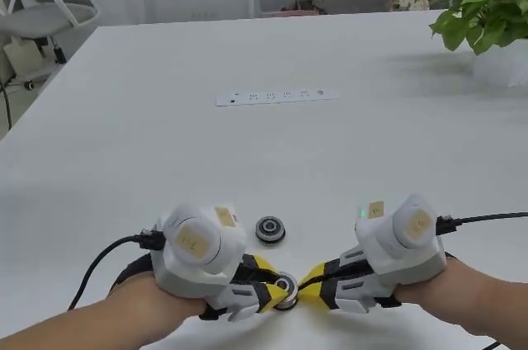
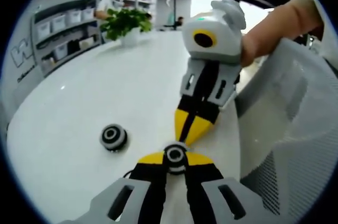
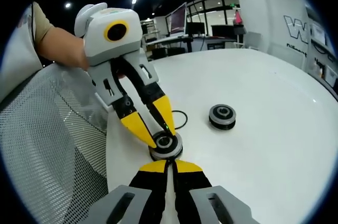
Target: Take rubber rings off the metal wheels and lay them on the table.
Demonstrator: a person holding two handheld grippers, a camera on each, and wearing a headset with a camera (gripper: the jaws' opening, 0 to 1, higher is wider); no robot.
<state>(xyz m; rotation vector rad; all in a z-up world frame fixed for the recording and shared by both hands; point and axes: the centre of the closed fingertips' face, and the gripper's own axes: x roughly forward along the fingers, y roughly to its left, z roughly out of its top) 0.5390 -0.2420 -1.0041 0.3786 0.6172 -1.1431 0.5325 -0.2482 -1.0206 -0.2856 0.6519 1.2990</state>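
Left claw (image 2: pixel 175 159) clamps round metal wheel (image 2: pixel 175 153) | right claw (image 3: pixel 169 165) pinched tight at rim

On the table (image 1: pixel 148 144) the far wheel (image 1: pixel 270 229) lies behind the near wheel (image 1: pixel 285 290), power strip (image 1: pixel 276 96) well beyond.

Black-rimmed near metal wheel (image 1: pixel 285 288) between the jaws' tips; far metal wheel (image 1: pixel 270 229) flat, free on the table (image 1: pixel 124 119).

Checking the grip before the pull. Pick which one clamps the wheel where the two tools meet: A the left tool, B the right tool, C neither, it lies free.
A: the left tool has its jaws on both sides of the wheel; the right tool only brings a closed tip to its rim.
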